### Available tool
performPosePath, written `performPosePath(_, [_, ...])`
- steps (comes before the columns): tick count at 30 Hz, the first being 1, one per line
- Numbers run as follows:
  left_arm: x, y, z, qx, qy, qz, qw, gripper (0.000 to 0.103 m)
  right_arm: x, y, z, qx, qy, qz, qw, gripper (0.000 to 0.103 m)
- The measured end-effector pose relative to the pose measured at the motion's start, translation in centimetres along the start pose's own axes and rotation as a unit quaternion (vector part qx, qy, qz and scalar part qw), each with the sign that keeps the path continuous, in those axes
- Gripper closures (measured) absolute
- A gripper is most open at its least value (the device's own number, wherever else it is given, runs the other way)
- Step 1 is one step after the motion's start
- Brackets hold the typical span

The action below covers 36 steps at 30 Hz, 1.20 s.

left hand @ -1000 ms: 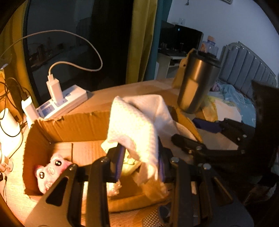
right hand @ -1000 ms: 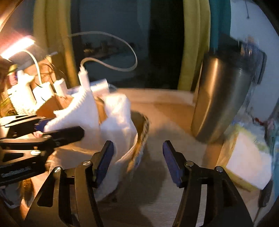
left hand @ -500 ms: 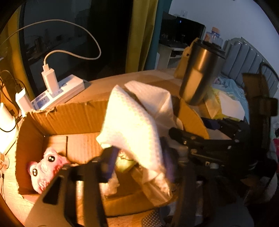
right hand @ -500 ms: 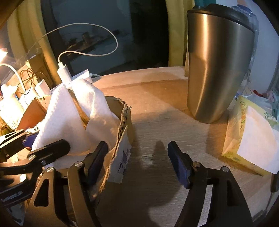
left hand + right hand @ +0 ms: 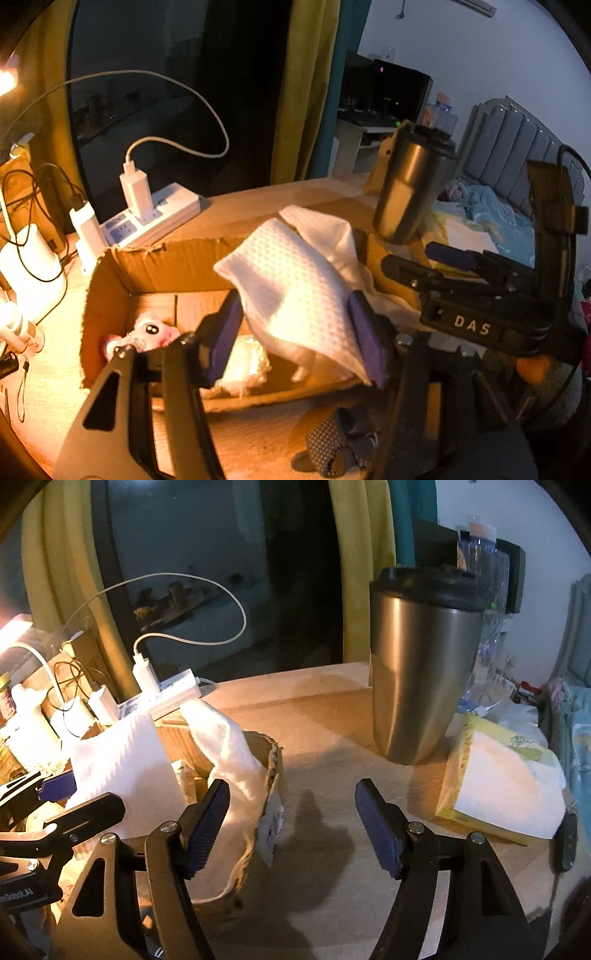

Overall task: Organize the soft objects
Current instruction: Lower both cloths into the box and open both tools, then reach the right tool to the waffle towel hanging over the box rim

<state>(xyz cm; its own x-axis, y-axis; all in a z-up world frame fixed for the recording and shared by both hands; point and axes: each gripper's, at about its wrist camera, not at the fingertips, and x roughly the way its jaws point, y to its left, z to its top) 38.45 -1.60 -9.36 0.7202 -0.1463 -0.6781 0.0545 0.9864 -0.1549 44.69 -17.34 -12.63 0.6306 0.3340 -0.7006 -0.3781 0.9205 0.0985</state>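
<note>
Drop-off step: left gripper (image 5: 295, 334) fingers opening around white waffle cloth (image 5: 295, 291) over cardboard box (image 5: 155, 258). Right gripper (image 5: 291, 823) fingers spread, empty. Next probably: back off, tuck cloth inside.

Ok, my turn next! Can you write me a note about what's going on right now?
Left gripper: jaws opening, white cloth between them, draped over the cardboard box.
Right gripper: open, empty, beside the box's edge.
In the box: pink plush toy and a pale fluffy thing.
Done: cloth brought over the box.
Left: let the cloth drop fully inside and tuck in the part over the rim.
</note>
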Motion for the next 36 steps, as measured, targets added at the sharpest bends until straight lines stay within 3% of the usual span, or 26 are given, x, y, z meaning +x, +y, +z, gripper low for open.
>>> performPosePath(5, [-1.6, -0.2, -0.2, 0.003, -0.012, -0.008, 0.9999, 0.039, -2.2, 0.6, -0.2, -0.004, -0.013, -0.009, 1.0, 0.029])
performPosePath(7, [-2.2, -0.5, -0.2, 0.005, -0.018, -0.014, 0.9997, 0.03, -3.2, 0.7, -0.3, -0.005, -0.02, -0.013, 1.0, 0.029])
performPosePath(15, [-5.1, -1.6, 0.0, 0.016, -0.049, -0.032, 0.9982, 0.017, -6.6, 0.9, -0.7, -0.006, -0.04, -0.03, 0.999, 0.029])
performPosePath(24, [-8.3, -1.4, -0.3, 0.01, -0.078, -0.028, 0.9965, 0.009, -9.4, 2.0, -1.3, -0.013, -0.054, -0.036, 0.998, 0.029])
performPosePath(36, [-12.0, -0.9, -1.4, 0.012, -0.105, -0.028, 0.994, 0.009, -11.9, 3.5, -2.3, -0.018, -0.065, -0.039, 0.997, 0.029])
